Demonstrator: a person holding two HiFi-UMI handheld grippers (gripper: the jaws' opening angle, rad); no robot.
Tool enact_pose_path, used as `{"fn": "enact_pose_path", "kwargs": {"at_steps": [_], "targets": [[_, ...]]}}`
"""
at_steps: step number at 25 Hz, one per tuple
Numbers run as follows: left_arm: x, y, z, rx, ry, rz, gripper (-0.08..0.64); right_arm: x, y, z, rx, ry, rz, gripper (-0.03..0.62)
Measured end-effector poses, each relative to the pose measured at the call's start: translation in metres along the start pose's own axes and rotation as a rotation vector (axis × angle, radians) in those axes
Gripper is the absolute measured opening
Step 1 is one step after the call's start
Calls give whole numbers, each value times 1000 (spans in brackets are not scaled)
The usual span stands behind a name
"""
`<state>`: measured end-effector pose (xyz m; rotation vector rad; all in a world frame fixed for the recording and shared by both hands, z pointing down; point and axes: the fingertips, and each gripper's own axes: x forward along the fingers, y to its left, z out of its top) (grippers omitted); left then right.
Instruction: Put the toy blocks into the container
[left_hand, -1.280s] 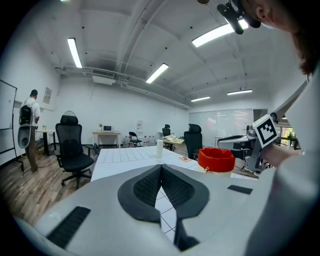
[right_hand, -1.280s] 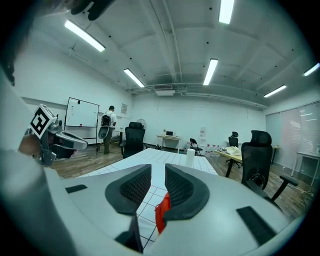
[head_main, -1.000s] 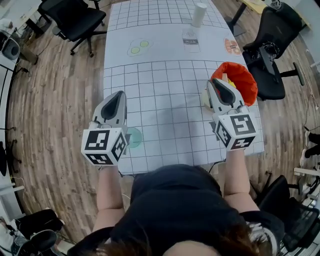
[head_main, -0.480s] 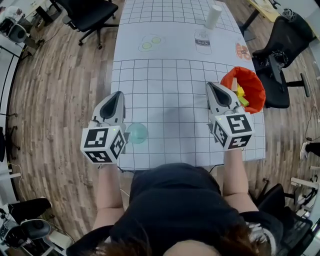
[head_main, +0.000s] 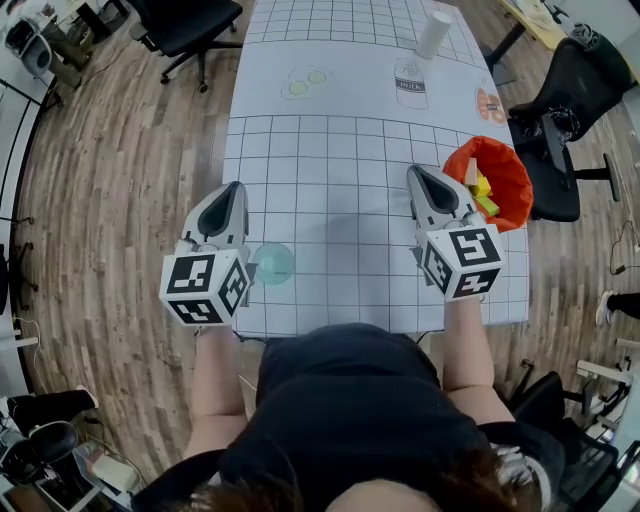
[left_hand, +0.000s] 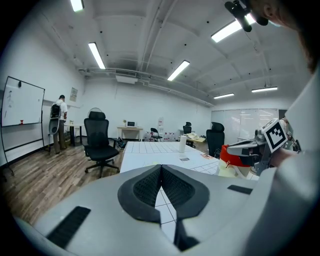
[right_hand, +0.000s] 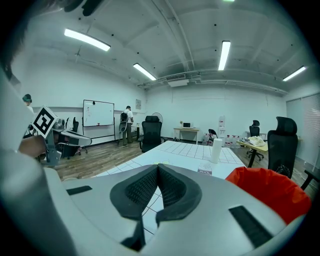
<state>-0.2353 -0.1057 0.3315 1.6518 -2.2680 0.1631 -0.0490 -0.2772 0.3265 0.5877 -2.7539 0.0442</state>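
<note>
The person is holding both tools level over the near half of the white grid-printed table (head_main: 330, 170), and neither one is carrying anything. The left claw (head_main: 234, 188) is sitting fully closed on itself near the table's left edge, its ribbed pads meeting with nothing between them. The right claw (head_main: 414, 172) is likewise closed and empty, just beside the soft orange container (head_main: 458, 160) that is standing at the table's right edge. The yellow and green toy blocks (head_main: 482, 188) are lying inside that container, and no loose block is showing anywhere on the table. A pale green translucent round disc (head_main: 273, 263) is resting near the near edge, just beside the left claw, and it does not look like a block. Judging by this, the loading step is looking finished or nearly so, and the hands are sitting idle rather than reaching. If a block is hiding behind the right claw's body, the next move calls for opening that claw, lowering it onto the block and carrying it over the orange rim; otherwise only drawing back is left.
</note>
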Motion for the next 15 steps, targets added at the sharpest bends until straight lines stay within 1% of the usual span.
{"fn": "enact_pose_path", "kwargs": {"at_steps": [15], "targets": [[-7,-1,-4,-15,1,12,26,3,8,-9,38,11,36,15]]}}
